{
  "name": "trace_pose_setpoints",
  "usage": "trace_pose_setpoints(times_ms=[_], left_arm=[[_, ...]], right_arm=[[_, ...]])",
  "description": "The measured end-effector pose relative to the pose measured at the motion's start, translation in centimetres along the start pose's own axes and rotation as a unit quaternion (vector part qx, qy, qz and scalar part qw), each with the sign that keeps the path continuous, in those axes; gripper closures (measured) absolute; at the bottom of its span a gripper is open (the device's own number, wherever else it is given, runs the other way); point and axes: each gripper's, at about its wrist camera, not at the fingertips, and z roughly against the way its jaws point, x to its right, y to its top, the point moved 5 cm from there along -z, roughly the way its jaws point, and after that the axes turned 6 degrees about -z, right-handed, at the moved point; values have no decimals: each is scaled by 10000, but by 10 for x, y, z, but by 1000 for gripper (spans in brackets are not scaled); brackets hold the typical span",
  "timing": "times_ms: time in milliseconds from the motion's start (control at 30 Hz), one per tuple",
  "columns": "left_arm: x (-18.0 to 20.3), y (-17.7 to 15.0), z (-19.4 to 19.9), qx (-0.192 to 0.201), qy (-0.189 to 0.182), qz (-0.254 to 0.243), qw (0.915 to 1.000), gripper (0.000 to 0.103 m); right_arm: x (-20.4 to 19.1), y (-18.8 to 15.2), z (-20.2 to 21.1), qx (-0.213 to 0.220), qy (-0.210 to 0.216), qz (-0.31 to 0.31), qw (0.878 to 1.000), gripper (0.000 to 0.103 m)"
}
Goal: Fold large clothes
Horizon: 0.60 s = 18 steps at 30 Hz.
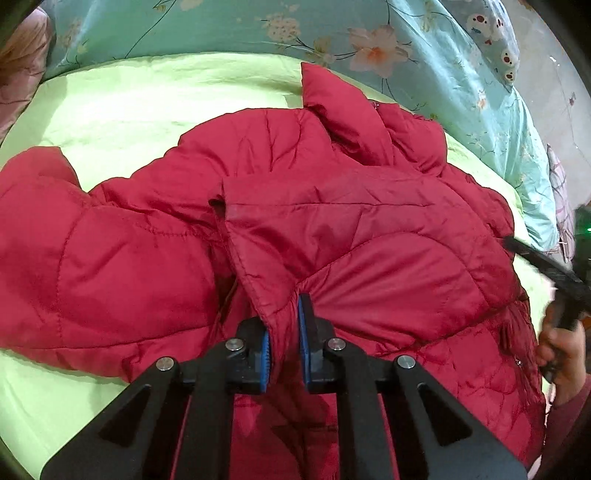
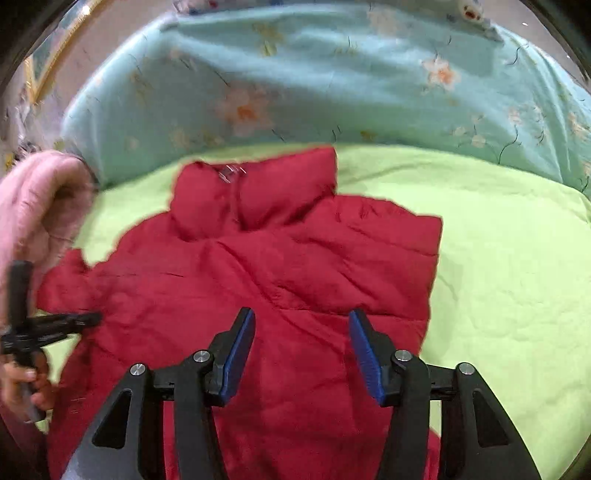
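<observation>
Both wrist cameras look steeply down, close — sharing the red jacket.

The jacket is spread on the sheet of the bed, filling the middle and lower frame of the left wrist view. Behind it, across the top, a quilt is heaped. A fold of the jacket is pinched in the left gripper at lower centre. What seems to be the right gripper is seen at the right edge.
</observation>
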Motion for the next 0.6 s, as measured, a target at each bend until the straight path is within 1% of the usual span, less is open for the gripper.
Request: trace_pose_setpoints(times_ms=[33,67,167,200,333,433,467,533,600], left_arm=[[-2,-1,-2,-13,-11,-3,10000,91],[-1,-1,-3,-23,-24,0,10000,90],[-7,-4,-10,-72,-101,77,9999,87],[-9,-5,-12,-83,-129,129,9998,85],[-13,-5,-17,-78,-193,261,9994,84],[-11,-5,-15,-107,-149,240,9995,84],[-9,-4,-15,-112,-143,235,9996,84],[-9,-5,-15,-108,-152,241,9995,84],[-8,-4,-16,-110,-129,248,9995,84]], right_arm=[[8,-2,-16,-126,-247,-27,9996,51],[14,-5,-27,-219,-341,-118,9991,52],[31,-13,-50,-339,-248,-400,9983,52],[33,-14,-54,-334,-246,-417,9983,52],[36,-15,-67,-310,-328,-403,9982,51],[39,-14,-67,-337,-277,-527,9977,51],[37,-12,-61,-307,-356,-505,9976,51],[28,-10,-43,-108,-467,-301,9984,52],[22,-8,-22,218,-501,-219,9983,51]])
